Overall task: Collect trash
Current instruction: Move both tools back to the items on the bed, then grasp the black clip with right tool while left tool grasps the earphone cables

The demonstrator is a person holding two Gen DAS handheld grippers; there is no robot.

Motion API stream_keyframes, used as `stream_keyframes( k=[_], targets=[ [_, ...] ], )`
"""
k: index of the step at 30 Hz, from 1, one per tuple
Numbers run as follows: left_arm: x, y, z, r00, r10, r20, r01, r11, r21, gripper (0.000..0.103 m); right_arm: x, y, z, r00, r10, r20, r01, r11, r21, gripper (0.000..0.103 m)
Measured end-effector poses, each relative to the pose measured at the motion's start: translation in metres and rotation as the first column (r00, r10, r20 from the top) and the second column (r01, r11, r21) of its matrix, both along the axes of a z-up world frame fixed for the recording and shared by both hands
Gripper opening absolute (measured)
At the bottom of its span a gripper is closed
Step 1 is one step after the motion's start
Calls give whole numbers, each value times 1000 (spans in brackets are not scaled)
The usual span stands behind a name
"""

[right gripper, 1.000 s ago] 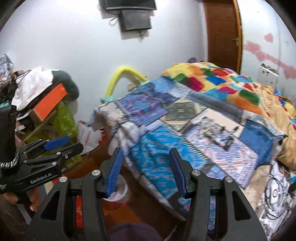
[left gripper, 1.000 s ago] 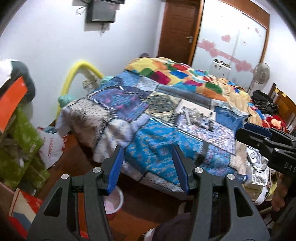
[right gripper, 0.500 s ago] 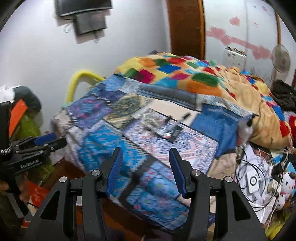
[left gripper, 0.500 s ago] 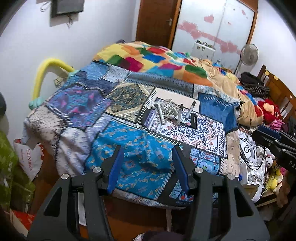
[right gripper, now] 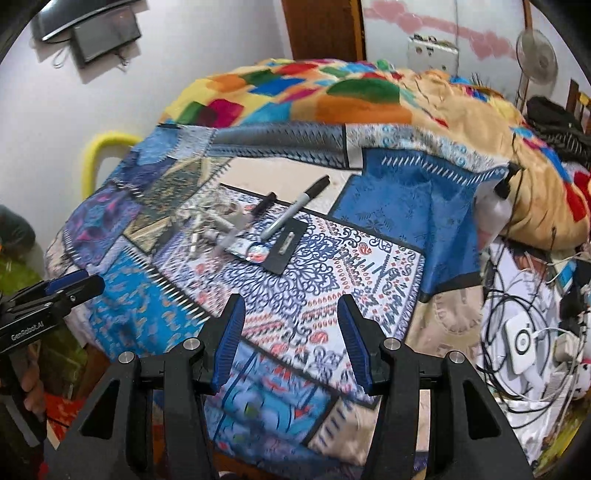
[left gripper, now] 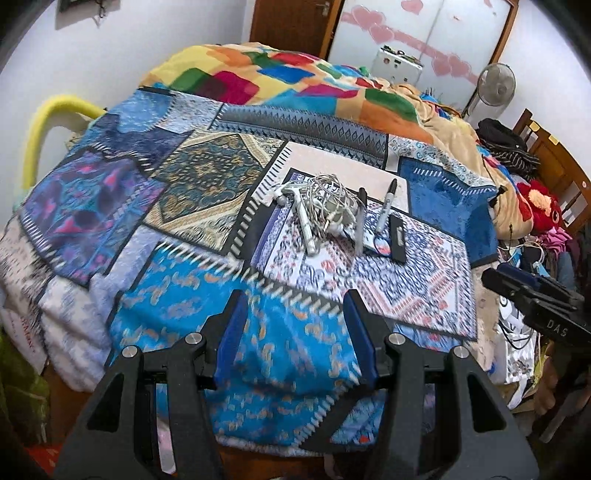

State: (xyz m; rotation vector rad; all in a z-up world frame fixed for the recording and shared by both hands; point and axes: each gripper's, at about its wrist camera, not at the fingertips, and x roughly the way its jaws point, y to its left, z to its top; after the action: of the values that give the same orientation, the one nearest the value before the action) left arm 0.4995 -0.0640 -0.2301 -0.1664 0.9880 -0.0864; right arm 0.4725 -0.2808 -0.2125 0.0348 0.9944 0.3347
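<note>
A small heap of clutter lies on the patterned bedspread [left gripper: 184, 192]: a tangle of white cable [left gripper: 328, 199], a white stick-like piece [left gripper: 304, 221], a black marker [left gripper: 386, 205] and a flat black card [left gripper: 398, 243]. In the right wrist view the marker [right gripper: 295, 212] and the card [right gripper: 286, 247] lie just beyond my fingers. My left gripper [left gripper: 295, 339] is open and empty above the bed's near edge. My right gripper [right gripper: 290, 339] is open and empty over the bed; it also shows at the right of the left wrist view [left gripper: 532, 295].
A colourful blanket [left gripper: 280, 77] covers the far half of the bed. A yellow foam tube [left gripper: 40, 122] stands at the left wall. Cables and a white device [right gripper: 522, 341] crowd the floor on the right. A fan [left gripper: 495, 86] and a wooden door [left gripper: 291, 22] stand behind.
Both grippers have risen and swung right, from the bed's left corner and floor to over the bed. The heap of clutter has come much nearer. Both stay open.
</note>
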Motion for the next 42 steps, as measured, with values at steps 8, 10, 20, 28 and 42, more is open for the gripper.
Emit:
stream_keyframes(
  k=[8, 10, 20, 28, 42],
  targets=[
    [64, -8, -24, 998, -57, -3, 57, 998, -31, 53, 45, 25, -34, 1000, 1, -12, -1, 1000, -12, 48],
    [80, -11, -27, 998, -62, 11, 63, 998, -32, 53, 56, 34, -44, 1000, -8, -5, 8, 999, -43, 48],
    [129, -21, -53, 996, -88, 2, 87, 991, -100, 50, 73, 54, -71, 999, -25, 27, 28, 992, -124, 48],
    [136, -33, -47, 988, -156, 18, 157, 980, -121, 3, 69, 43, -69, 999, -2, 34, 7, 990, -142, 41],
    [96, -6, 41, 980, -83, 183, 100, 992, -82, 3, 65, 37, -67, 1000, -13, -12, 11, 988, -157, 23]
  ],
)
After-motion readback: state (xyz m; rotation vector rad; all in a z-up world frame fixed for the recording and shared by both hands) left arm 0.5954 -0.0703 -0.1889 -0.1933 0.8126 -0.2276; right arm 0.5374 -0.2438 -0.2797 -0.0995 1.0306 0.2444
